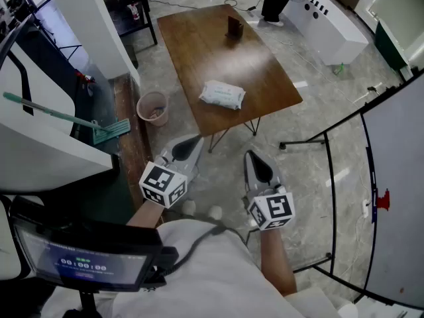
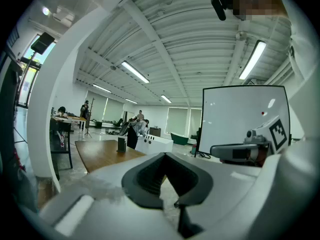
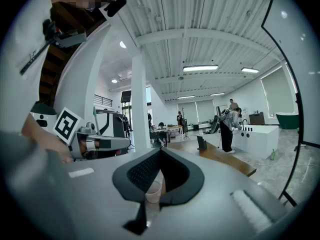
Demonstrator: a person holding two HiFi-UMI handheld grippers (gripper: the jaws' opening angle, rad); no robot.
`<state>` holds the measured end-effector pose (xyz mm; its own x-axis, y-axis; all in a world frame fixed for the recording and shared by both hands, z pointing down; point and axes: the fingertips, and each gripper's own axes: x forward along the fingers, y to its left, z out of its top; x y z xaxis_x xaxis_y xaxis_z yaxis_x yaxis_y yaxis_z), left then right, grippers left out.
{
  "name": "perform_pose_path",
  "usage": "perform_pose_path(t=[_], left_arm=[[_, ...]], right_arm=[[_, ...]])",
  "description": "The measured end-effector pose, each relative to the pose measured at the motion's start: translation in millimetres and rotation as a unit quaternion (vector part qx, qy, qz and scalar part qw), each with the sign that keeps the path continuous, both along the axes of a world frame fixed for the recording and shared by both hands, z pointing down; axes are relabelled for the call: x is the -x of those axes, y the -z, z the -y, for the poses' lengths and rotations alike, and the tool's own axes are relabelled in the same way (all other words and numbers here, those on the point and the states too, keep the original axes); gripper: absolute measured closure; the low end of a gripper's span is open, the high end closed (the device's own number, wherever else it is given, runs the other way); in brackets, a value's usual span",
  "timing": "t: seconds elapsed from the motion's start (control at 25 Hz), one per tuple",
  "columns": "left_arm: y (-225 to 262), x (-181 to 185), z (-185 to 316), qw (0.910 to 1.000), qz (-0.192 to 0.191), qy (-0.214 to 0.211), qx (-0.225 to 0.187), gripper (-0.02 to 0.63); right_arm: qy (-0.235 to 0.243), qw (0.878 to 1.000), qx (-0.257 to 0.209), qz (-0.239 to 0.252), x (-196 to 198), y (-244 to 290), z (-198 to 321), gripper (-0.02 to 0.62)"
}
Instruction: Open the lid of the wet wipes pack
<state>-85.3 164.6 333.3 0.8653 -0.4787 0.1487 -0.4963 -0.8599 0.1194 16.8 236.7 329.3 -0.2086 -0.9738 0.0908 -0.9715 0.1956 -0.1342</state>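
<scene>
Pale stone flooring runs under a long wooden table (image 1: 199, 38), and the wet wipes pack (image 1: 222, 95) lies flat on the table's near end, close to the corner, with its lid side apparently up and nothing resting on it. A small dark box (image 1: 234, 26) stands at the table's far end, well apart from the pack, and a pink bin (image 1: 153, 108) sits on the floor just beside the table's near left edge. The person stands short of the table with both tools drawn in low, so neither can reach the pack from here. The left gripper (image 1: 185, 148) has its jaws together on nothing, and so does the right gripper (image 1: 258, 167); the pale cup shape seen through the right one's loop is probably that bin, far off rather than held. Both point roughly toward the table, which suits an approach. The lid looks untouched, so the task has likely not begun.
</scene>
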Motion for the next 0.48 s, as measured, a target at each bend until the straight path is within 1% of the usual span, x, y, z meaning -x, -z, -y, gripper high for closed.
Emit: perform_pose_path(t=[0.24, 0.48], left_arm=[[3.4, -11.4, 2.7, 1.0000, -0.003, 0.002, -0.006, 0.600], [1.5, -16.7, -2.3, 0.9998, -0.001, 0.020, -0.008, 0.600]], right_arm=[[0.001, 1.000, -0.002, 0.003, -8.7, -0.9, 3.6, 0.588], [0.014, 1.000, -0.002, 0.010, -15.7, -6.4, 0.8, 0.588]])
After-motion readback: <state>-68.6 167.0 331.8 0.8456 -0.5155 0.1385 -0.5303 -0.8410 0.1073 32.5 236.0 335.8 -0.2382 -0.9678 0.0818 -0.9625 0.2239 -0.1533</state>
